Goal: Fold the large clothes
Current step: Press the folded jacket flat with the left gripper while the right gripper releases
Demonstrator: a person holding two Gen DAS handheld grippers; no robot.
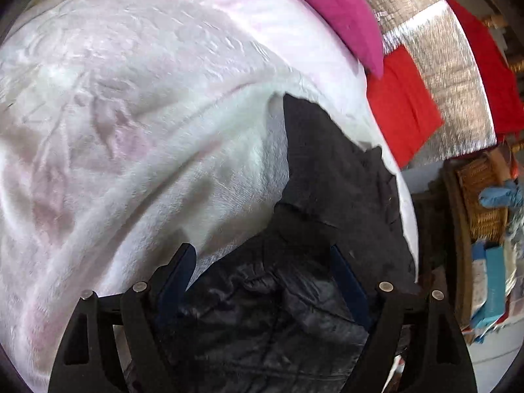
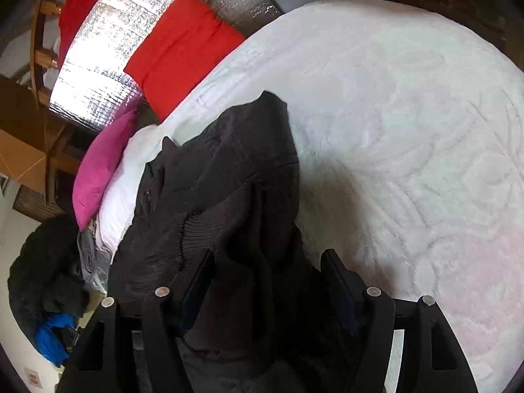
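Observation:
A large black jacket (image 1: pixel 334 170) lies bunched on a white and pale pink blanket (image 1: pixel 131 114) that covers a bed. In the left wrist view my left gripper (image 1: pixel 265 255) is open, its fingers wide apart over the jacket's shiny black lining. In the right wrist view the jacket (image 2: pixel 222 177) lies crumpled near the blanket's (image 2: pixel 409 114) left edge. My right gripper (image 2: pixel 271 262) is open with a ridge of the dark fabric rising between its fingers, which stand apart from it.
A magenta pillow (image 1: pixel 340 9) and a red pillow (image 1: pixel 402 104) lie at the bed's head against a silver foil panel (image 1: pixel 452 65). A wicker basket (image 1: pixel 481 196) stands beside the bed. In the right wrist view a heap of dark and blue clothes (image 2: pixel 49 281) lies on the floor.

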